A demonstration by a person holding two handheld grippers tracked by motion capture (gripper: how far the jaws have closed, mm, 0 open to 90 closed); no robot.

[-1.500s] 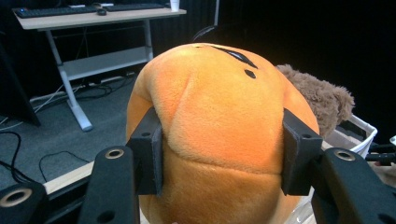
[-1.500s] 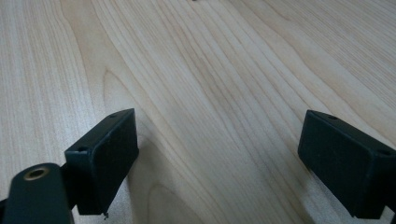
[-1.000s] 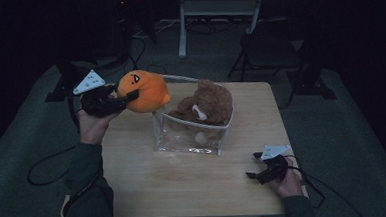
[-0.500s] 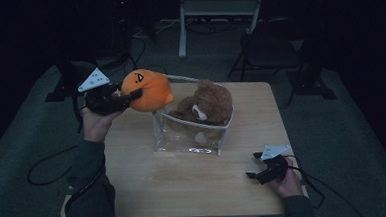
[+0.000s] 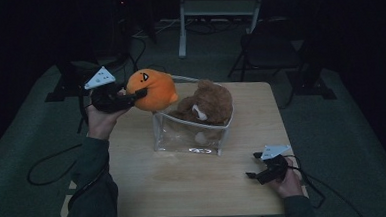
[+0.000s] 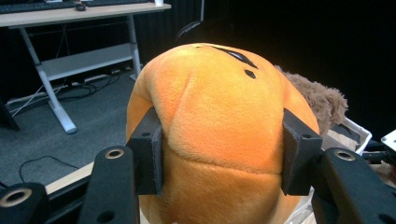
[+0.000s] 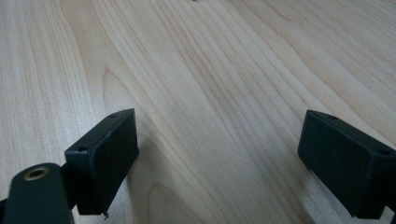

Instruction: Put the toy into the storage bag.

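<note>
Orange plush (image 6: 219, 135): round, soft, seamed, dark stitched face marks near its top. Left gripper view: both pads pressed into its sides, left gripper (image 6: 222, 151) clamped on it. High view places the orange plush (image 5: 152, 89) raised over the far-left corner of the clear bin (image 5: 192, 138), which holds a brown plush (image 5: 208, 103). Right gripper (image 7: 219, 161): jaws wide apart over bare wooden table (image 7: 224, 70), near the table's right front corner in the high view.
</note>
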